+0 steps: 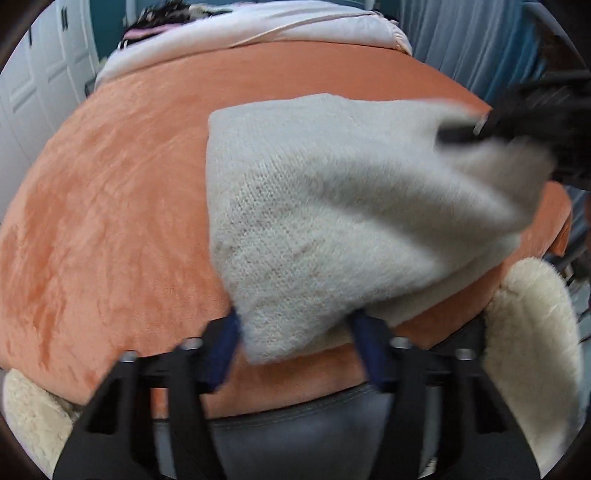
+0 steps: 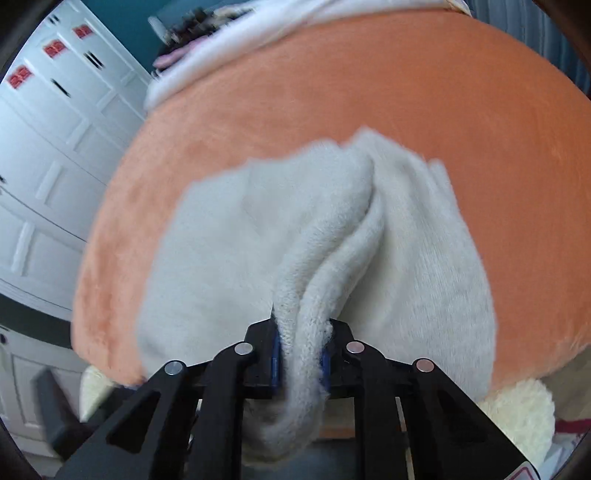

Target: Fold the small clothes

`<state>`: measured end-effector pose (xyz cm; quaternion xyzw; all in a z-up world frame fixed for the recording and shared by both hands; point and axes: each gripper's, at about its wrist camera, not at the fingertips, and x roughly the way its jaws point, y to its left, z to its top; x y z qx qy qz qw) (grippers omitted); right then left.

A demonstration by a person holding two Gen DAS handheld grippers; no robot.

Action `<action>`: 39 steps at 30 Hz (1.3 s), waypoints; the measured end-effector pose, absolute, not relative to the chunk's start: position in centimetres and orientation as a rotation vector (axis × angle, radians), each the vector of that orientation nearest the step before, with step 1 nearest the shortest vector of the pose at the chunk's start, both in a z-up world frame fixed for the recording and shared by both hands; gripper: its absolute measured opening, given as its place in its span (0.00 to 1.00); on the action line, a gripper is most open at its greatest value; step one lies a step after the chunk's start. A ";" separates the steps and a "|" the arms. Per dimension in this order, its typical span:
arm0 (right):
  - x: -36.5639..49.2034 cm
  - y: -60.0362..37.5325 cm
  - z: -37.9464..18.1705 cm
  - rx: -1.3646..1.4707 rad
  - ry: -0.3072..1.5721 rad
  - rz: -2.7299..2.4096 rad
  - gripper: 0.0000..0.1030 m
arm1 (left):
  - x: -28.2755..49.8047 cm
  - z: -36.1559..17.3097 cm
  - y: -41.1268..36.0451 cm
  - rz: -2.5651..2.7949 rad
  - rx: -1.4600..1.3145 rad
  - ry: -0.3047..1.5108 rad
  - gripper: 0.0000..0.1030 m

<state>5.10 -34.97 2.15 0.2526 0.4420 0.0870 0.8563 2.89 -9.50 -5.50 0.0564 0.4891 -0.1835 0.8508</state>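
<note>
Motion blurs the right tongs point(image 1: 480, 129) and the knit garment's point(image 1: 332, 221) lifted corner; its near edge hides the left pads.

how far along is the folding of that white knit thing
Done: the white knit garment is spread on the orange blanket. In hand: the right gripper clamps a bunched edge, lifting it; the left gripper straddles the near corner, not gripping. Left: laying the fold flat.

An orange plush blanket point(image 1: 110, 221) lies below white bedding point(image 1: 295, 26), near white panelled doors point(image 2: 55, 147).
</note>
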 end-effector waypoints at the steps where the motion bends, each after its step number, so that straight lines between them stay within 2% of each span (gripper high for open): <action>1: 4.2 -36.2 4.4 0.602 0.830 0.255 0.13 | 3.3 -5.0 -8.8 -0.381 0.076 1.029 0.32; 4: 2.2 -39.8 6.1 0.700 0.693 0.299 0.13 | 3.8 -4.7 -8.0 -0.394 0.010 1.049 0.23; 5: 1.9 -41.2 4.4 0.689 0.721 0.233 0.13 | 4.0 -5.0 -8.2 -0.394 0.014 1.060 0.22; 7: 2.6 -43.2 -1.6 0.659 0.895 0.091 0.13 | 4.2 -6.4 -8.9 -0.386 0.033 1.096 0.17; 9: 1.9 -44.9 -7.8 0.748 1.030 0.030 0.13 | 4.5 -7.8 -9.3 -0.378 0.027 1.142 0.16; 11: 0.2 -45.8 -8.0 0.862 0.951 0.063 0.13 | 4.4 -7.9 -9.6 -0.368 0.047 1.135 0.16; 13: 0.0 -45.6 -7.5 0.850 0.943 0.050 0.15 | 4.3 -7.8 -9.7 -0.367 0.052 1.138 0.16; 16: 0.1 -44.4 -6.5 0.784 0.963 0.036 0.25 | 4.1 -7.5 -9.7 -0.362 0.031 1.152 0.17; 21: -1.9 -42.6 -4.0 0.767 0.941 0.043 0.63 | 4.3 -7.6 -9.4 -0.347 0.043 1.146 0.21; 23: -1.9 -41.9 -4.2 0.727 0.953 0.040 0.63 | 4.2 -7.7 -9.6 -0.341 0.051 1.144 0.21; 25: -0.3 -40.8 -4.7 0.631 0.992 0.017 0.30 | 4.0 -7.6 -9.9 -0.336 0.064 1.139 0.21; 27: 0.0 -40.5 -2.6 0.610 0.933 0.031 0.24 | 3.5 -7.1 -10.0 -0.331 0.049 1.128 0.20; 29: -0.9 -41.2 1.0 0.668 0.786 0.113 0.22 | 3.0 -6.3 -9.9 -0.326 0.046 1.113 0.19; 31: -1.5 -42.1 2.2 0.716 0.734 0.169 0.21 | 2.9 -6.3 -9.8 -0.328 0.046 1.120 0.19; 33: -1.0 -42.8 -0.7 0.685 0.836 0.110 0.21 | 2.9 -6.7 -10.1 -0.321 0.064 1.130 0.19; 35: -0.3 -43.5 -6.9 0.619 1.051 -0.013 0.21 | 3.1 -7.3 -10.4 -0.317 0.067 1.151 0.19; 36: -0.9 -44.0 -7.9 0.677 1.035 -0.006 0.22 | 3.1 -7.4 -10.5 -0.319 0.068 1.156 0.19; 39: -2.5 -44.3 -4.7 0.674 0.956 -0.090 0.31 | 2.4 -6.2 -10.8 -0.333 0.102 1.139 0.22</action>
